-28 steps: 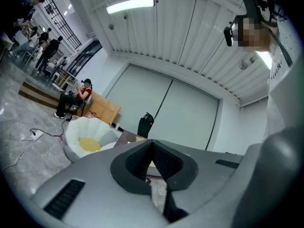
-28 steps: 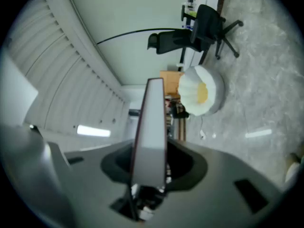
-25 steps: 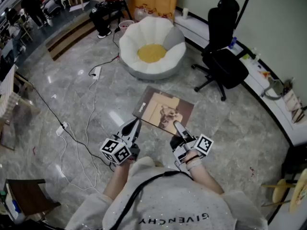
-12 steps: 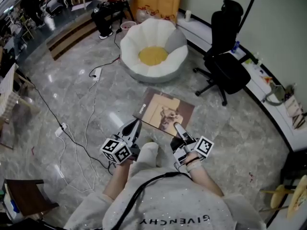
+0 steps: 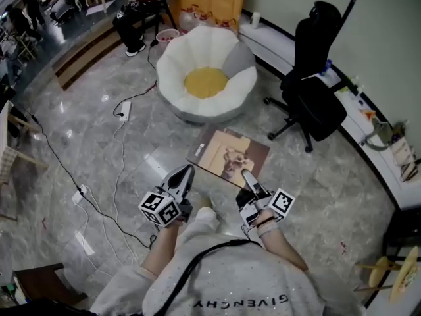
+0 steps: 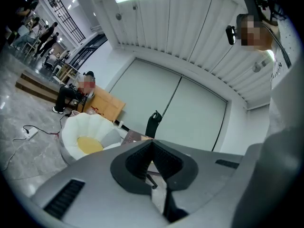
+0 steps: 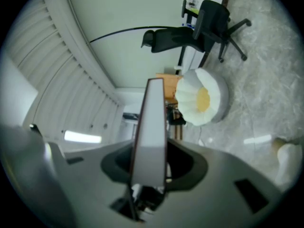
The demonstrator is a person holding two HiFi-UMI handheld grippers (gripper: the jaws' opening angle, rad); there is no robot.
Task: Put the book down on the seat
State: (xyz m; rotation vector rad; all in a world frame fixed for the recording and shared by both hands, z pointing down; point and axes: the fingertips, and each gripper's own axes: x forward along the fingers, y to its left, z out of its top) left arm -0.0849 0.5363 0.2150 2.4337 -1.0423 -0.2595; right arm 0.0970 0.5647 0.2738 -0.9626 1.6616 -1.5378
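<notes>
A brown-covered book (image 5: 227, 155) hangs level above the floor, and my right gripper (image 5: 247, 176) is shut on its near edge. In the right gripper view the book (image 7: 151, 122) stands edge-on between the jaws. My left gripper (image 5: 187, 172) is beside the book's left corner with its jaws shut and nothing in them; whether it touches the book I cannot tell. The seat (image 5: 206, 78) is a white petal-shaped floor chair with a yellow centre, on the floor well beyond the book. It also shows as the seat (image 6: 88, 137) and the seat (image 7: 202, 99).
A black office chair (image 5: 314, 87) stands right of the seat. Cables and a power strip (image 5: 123, 110) trail over the marble floor at left. A person sits at the back (image 5: 135, 5). A low ledge (image 5: 368, 150) runs along the right wall.
The seat has shifted lower and right in the head view and looks closer. The book stays in the right gripper, and both grippers keep their pose.
</notes>
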